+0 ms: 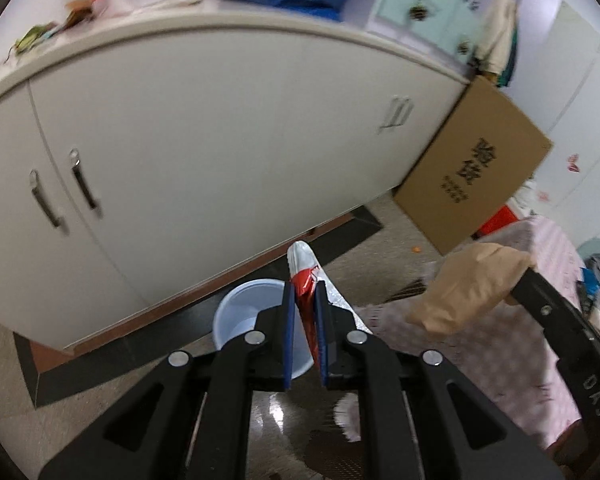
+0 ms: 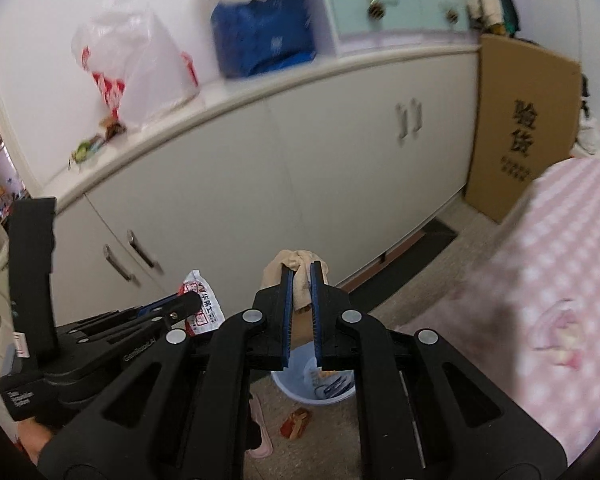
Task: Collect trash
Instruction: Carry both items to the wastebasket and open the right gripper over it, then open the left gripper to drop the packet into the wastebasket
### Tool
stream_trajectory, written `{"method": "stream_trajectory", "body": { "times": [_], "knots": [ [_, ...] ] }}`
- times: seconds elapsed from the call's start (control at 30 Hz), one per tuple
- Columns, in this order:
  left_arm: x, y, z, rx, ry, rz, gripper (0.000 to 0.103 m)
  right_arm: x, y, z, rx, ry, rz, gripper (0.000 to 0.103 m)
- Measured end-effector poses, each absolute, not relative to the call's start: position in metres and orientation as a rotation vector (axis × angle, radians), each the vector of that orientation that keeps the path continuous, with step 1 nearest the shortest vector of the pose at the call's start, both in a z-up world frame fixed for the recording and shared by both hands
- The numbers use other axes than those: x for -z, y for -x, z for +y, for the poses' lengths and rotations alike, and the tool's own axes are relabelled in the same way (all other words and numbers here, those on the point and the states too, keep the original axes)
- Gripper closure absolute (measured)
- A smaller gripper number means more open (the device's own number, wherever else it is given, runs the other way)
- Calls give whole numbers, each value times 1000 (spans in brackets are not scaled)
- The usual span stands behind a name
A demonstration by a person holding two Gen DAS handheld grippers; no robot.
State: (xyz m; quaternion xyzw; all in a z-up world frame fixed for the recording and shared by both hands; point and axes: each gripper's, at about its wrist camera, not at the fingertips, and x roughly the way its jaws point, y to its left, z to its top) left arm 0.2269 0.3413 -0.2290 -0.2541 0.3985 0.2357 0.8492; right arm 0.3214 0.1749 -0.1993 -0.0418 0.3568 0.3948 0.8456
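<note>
The left gripper (image 1: 305,292) pinches a red-and-silver snack wrapper (image 1: 309,276) at lower centre, above a pale blue waste bin (image 1: 236,312) on the floor. The right gripper (image 2: 301,276) clamps a crumpled tan paper bag (image 2: 296,276) at frame centre, its fingers (image 2: 287,312) pressed onto it.

White cabinets (image 1: 220,128) (metal handles), tiled floor (image 1: 4,360)

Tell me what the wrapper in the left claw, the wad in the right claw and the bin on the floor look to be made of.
Wrapper: thin plastic or foil film, glossy; silvery sheen, sharp creases, red-and-white print.
Wad: looks like soft tan paper or tissue, perhaps cloth; matte, limp folds.
Bin: moulded plastic, pale blue, smooth with a slight sheen, thin even rim.
</note>
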Motion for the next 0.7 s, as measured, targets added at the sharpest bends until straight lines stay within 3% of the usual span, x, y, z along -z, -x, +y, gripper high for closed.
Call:
{"method": "stream_trajectory", "body": {
  "times": [0.1,0.13,0.23,0.4,0.7],
  "knots": [
    [248,-229,357,-526,553,871,94,225,-331,201,-837,109,824,89],
    [255,-231,362,-534,557,888,94,234,-333,207,-839,109,851,82],
    [270,-235,367,-535,571,919,94,255,-339,221,-832,128,901,49],
    [288,-244,370,-523,581,958,93,272,-343,223,-817,144,933,49],
    [301,-259,365,-509,570,993,93,297,-358,224,-794,177,1030,35]
  ]
}}
